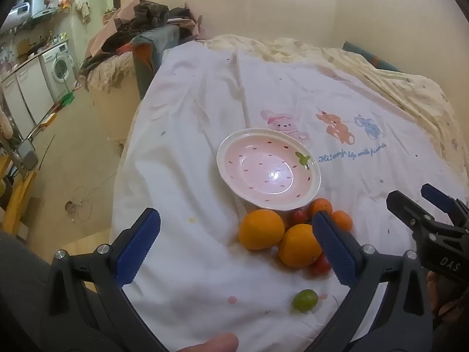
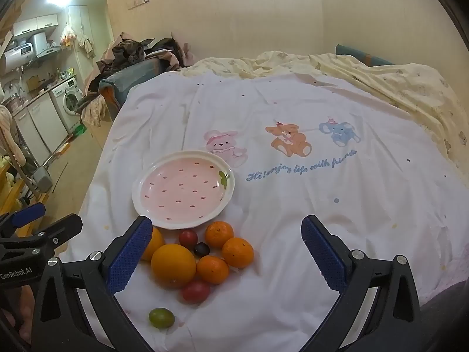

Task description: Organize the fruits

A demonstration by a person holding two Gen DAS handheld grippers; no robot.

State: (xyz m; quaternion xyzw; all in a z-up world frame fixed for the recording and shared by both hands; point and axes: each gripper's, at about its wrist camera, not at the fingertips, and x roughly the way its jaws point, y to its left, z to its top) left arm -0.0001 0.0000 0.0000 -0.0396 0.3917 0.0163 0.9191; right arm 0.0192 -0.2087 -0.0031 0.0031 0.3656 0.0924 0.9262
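Note:
A pink strawberry-pattern plate (image 1: 268, 170) (image 2: 183, 189) lies empty on the white bed sheet. A cluster of fruit lies just in front of it: two large oranges (image 1: 261, 228) (image 2: 173, 265), three small mandarins (image 2: 237, 252), two red cherry tomatoes (image 2: 195, 291), a dark grape (image 2: 201, 249). A green grape (image 1: 304, 299) (image 2: 161, 317) lies apart, nearer me. My left gripper (image 1: 236, 245) is open and empty above the sheet, left of the fruit. My right gripper (image 2: 227, 253) is open and empty, hovering over the cluster.
The sheet (image 2: 322, 205) has cartoon animals and blue lettering. A yellowish quilt (image 2: 395, 88) is bunched at the far side. A chair piled with clothes (image 1: 146, 29) stands beyond the bed's left corner. A kitchen with a washing machine (image 1: 60, 67) is at far left.

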